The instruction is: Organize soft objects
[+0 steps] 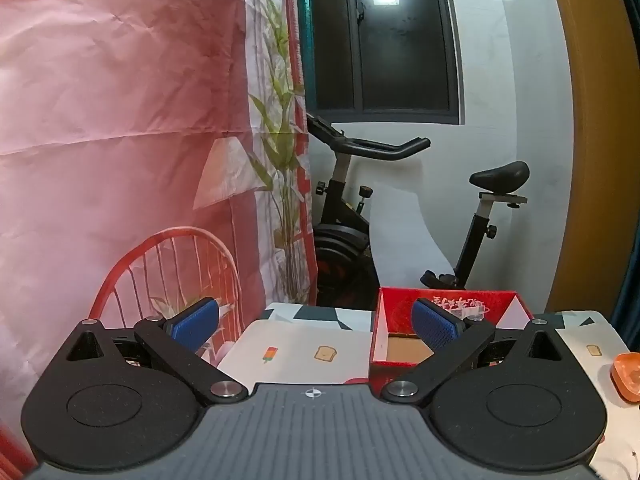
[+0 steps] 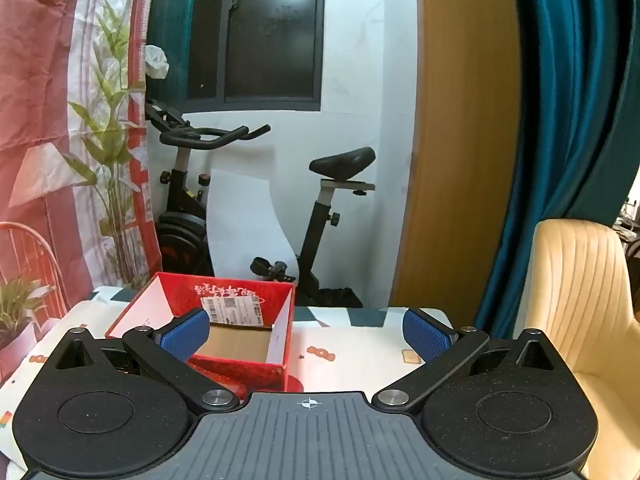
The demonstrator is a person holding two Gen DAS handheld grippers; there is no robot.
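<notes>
An open red cardboard box [image 1: 452, 304] with a bare brown floor stands on the table; it also shows in the right wrist view [image 2: 240, 292]. An orange soft object [image 1: 627, 376] lies at the table's right edge in the left wrist view. My left gripper [image 1: 316, 326] is open and empty, held above the table, its right finger in front of the box. My right gripper [image 2: 306, 336] is open and empty, its left finger in front of the box.
The table wears a white cloth [image 1: 304, 352] with small food prints. An exercise bike [image 2: 256, 216] stands behind the table by the window. A cream chair [image 2: 576, 312] is at the right. A pink printed backdrop [image 1: 120, 140] hangs at the left.
</notes>
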